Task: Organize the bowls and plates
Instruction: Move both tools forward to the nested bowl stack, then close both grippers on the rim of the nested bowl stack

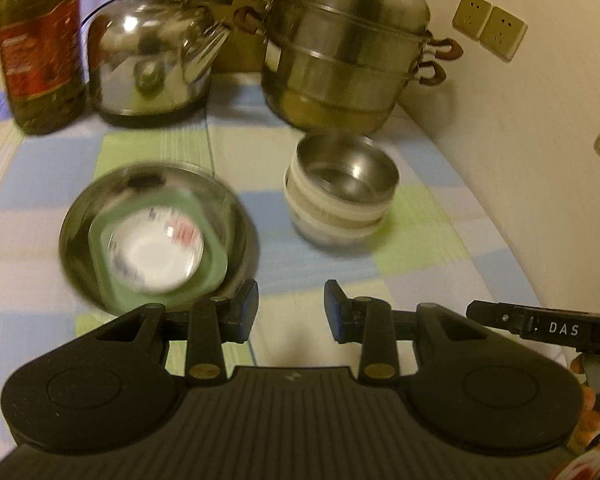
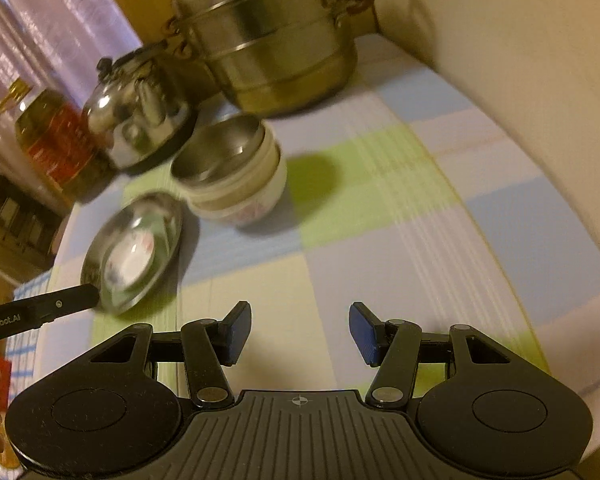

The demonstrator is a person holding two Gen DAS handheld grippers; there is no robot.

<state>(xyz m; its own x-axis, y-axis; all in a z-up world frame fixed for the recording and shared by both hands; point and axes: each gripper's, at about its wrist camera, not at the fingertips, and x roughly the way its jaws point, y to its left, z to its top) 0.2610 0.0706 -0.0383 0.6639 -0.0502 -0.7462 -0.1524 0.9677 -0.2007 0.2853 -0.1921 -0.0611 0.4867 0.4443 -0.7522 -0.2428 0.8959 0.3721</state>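
Note:
A shallow steel plate [image 1: 156, 236] lies on the checked cloth with a green square dish [image 1: 210, 276] and a small white saucer [image 1: 156, 256] inside it. To its right stands a stack of cream bowls [image 1: 340, 216] topped by a steel bowl [image 1: 346, 172]. My left gripper [image 1: 292, 312] hovers open and empty in front of both, nearer the plate's right edge. In the right wrist view the plate [image 2: 134, 252] and the bowl stack [image 2: 236, 172] lie far left; my right gripper [image 2: 300, 332] is open and empty over bare cloth.
A steel kettle [image 1: 152, 56], a tiered steamer pot [image 1: 344, 48] and an oil bottle [image 1: 40, 48] line the back. A wall with sockets [image 1: 488, 28] runs along the right. The other gripper's body [image 1: 540, 324] juts in at right, a hand on it.

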